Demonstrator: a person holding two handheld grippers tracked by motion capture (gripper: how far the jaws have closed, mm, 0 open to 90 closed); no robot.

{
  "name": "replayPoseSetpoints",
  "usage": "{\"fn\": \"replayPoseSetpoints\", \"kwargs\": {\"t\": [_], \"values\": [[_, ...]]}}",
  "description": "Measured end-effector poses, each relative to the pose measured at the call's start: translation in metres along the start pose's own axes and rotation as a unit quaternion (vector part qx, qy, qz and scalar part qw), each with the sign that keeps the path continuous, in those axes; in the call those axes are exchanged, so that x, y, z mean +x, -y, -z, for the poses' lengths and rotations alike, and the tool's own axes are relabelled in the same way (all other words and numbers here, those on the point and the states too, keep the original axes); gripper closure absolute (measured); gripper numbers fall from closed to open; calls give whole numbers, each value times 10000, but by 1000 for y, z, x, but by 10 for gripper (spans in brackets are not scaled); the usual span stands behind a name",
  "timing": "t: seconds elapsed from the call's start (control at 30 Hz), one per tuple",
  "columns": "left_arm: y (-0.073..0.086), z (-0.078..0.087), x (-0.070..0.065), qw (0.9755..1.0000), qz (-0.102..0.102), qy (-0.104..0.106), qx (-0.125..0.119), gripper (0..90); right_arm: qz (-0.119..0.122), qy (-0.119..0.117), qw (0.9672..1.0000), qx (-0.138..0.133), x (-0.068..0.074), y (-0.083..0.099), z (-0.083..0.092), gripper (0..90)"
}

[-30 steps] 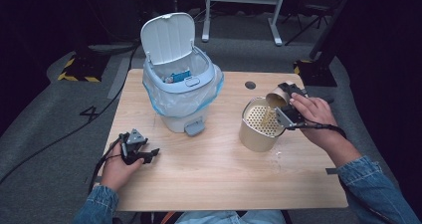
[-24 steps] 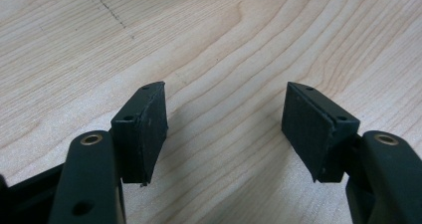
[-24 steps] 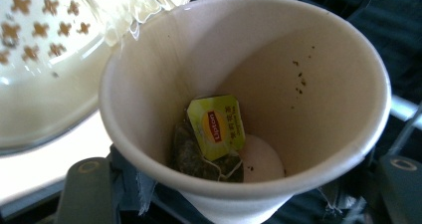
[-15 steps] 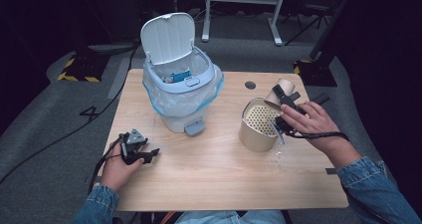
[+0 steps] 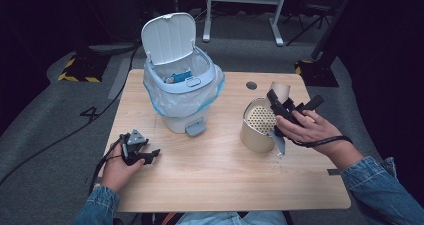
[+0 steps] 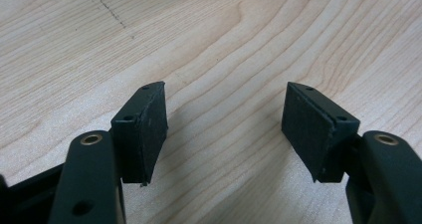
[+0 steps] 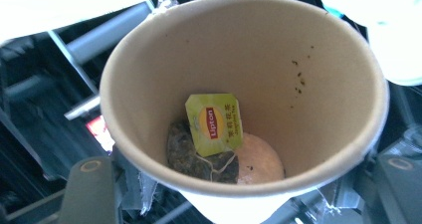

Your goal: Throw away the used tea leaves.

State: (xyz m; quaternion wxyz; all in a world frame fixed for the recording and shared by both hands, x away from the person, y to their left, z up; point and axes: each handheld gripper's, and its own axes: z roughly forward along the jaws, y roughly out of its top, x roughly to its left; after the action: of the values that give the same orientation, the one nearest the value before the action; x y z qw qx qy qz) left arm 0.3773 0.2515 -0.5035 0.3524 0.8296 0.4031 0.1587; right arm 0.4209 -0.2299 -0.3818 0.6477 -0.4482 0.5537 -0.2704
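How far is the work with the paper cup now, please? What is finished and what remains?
Done: the bin's lid stands open, and the paper cup is off the table, clamped in the right gripper beside the perforated strainer can. In hand: the cup is upright with a used tea bag still inside. Left: probably emptying the cup and binning it in the bin. The left gripper rests open on the table.

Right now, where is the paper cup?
The paper cup sits between the right gripper's jaws, at the table's right in the high view, above the perforated metal canister's far rim.
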Motion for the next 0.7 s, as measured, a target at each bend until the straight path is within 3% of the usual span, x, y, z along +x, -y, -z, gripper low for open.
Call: {"fn": "replayPoseSetpoints", "kwargs": {"t": [0.2,0.27,0.7], "values": [[0,0,0,10000,-18,-5,4,350,92,133,9998,134,-3,1,2,315],[0,0,0,10000,-17,-5,4,349,-11,146,9998,105,-1,2,2,316],[0,0,0,10000,1,0,0,349,-14,149,9993,348,0,8,2,315]]}}
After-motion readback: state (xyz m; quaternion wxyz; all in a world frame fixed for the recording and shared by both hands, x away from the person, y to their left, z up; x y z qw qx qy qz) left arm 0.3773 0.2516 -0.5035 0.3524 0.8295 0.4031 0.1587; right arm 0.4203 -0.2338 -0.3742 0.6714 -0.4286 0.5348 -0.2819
